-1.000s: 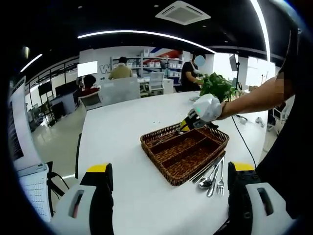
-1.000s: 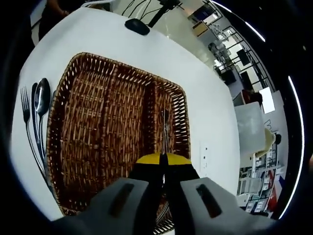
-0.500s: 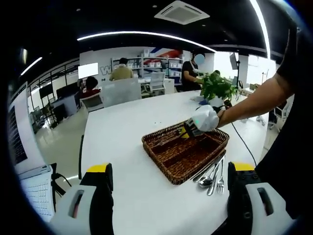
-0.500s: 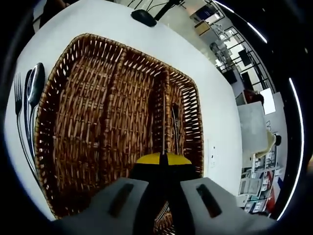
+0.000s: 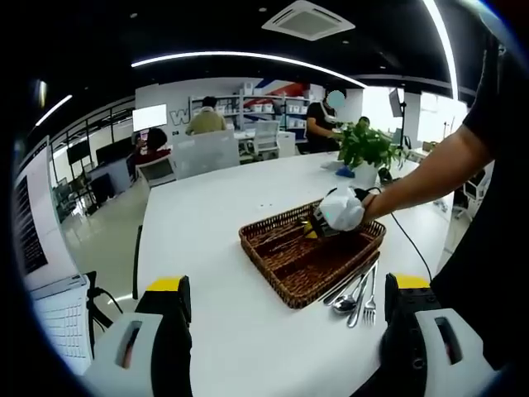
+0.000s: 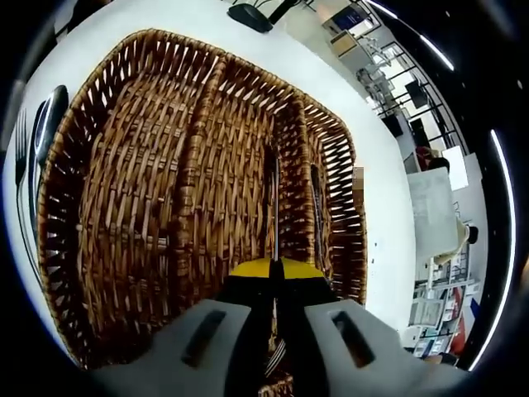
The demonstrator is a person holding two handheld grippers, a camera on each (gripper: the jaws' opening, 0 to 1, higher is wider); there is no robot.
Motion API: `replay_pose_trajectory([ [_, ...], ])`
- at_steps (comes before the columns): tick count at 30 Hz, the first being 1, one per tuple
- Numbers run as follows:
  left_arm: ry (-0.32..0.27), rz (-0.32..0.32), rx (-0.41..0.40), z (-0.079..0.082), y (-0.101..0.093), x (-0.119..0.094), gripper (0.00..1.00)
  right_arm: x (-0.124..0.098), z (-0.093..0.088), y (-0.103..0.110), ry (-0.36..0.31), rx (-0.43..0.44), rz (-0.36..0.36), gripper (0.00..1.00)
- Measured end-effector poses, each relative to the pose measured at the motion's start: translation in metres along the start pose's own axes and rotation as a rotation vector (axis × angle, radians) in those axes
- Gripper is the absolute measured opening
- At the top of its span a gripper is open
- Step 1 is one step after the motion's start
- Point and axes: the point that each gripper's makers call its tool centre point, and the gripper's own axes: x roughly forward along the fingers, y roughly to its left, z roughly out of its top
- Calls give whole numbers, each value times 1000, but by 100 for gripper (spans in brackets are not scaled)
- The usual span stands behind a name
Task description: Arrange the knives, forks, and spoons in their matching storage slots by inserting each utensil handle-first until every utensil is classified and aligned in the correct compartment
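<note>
My right tongs [image 6: 274,269] are clamped on a fork [image 6: 274,207], its handle pointing ahead and down into the wicker basket [image 6: 124,207], along the divider beside the narrow end compartment; the tines show beneath the jaws. From my left gripper view, those right tongs [image 5: 312,229] hang over the basket [image 5: 285,289] on the white bench [image 5: 207,215]. My left tongs [image 5: 285,331] stand wide apart, holding nothing, above the bench. A spoon [image 5: 348,303], a fork [image 5: 369,298] and other cutlery lie just beside the basket's near edge.
</note>
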Motion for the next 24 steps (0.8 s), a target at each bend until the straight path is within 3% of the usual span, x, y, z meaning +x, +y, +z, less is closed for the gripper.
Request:
replay_pose_trajectory([
  [9, 16, 0, 2, -3, -2, -4, 100, 4, -1, 1, -11, -11, -14, 0],
  [13, 17, 4, 1, -4, -3, -4, 100, 6, 0, 3, -10, -34, 25, 0],
  [24, 14, -11, 1, -4, -8, -1, 100, 6, 0, 6, -26, 105, 146, 1],
])
